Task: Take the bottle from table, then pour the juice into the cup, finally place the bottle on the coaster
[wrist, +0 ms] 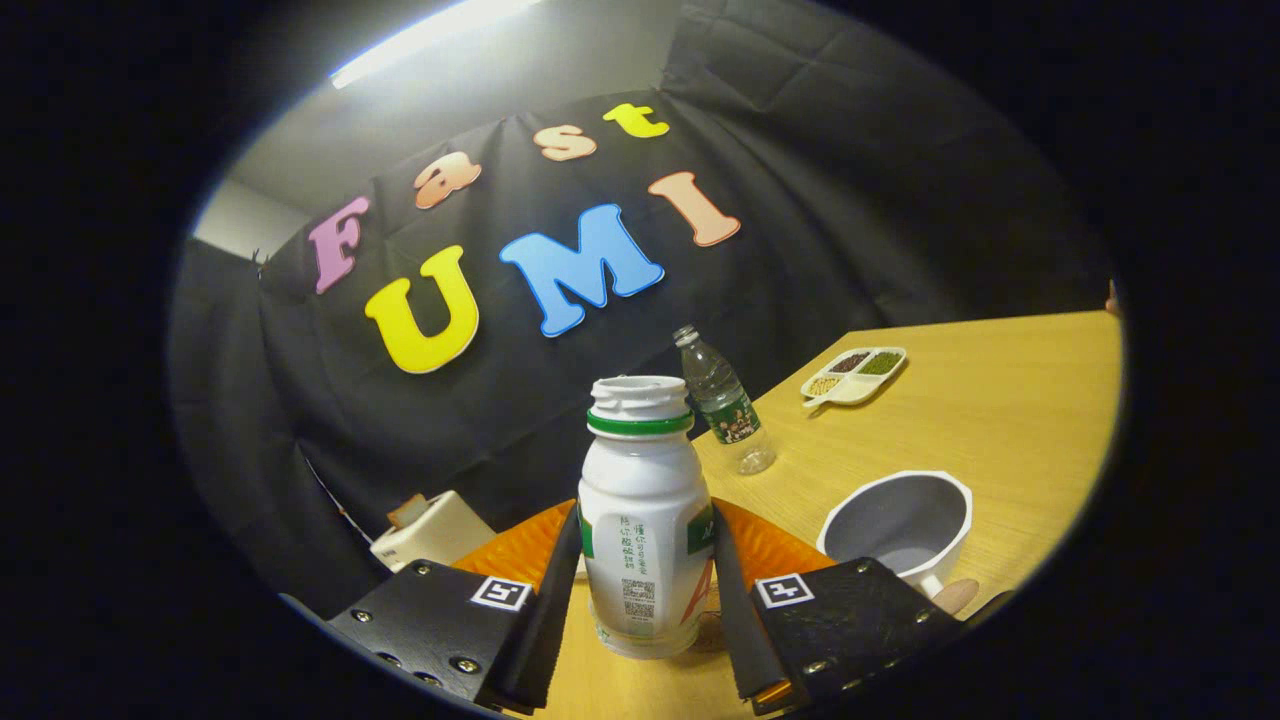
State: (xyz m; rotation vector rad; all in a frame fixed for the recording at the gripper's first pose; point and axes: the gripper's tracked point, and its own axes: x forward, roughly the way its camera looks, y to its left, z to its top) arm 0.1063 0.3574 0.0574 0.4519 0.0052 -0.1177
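Note:
A white juice bottle with a green neck ring and no cap stands between my fingers. My gripper is shut on it, one finger pressing each side of its body. The bottle leans relative to the table, and its base hangs just over the wood. Right behind it lies an orange ribbed coaster, partly hidden by the bottle and the fingers. A cup, white outside and grey inside, stands just ahead of the right finger.
A clear water bottle stands beyond the juice bottle. A divided white tray of beans lies farther back. A white box-like appliance sits at the table's left end by the black cloth wall.

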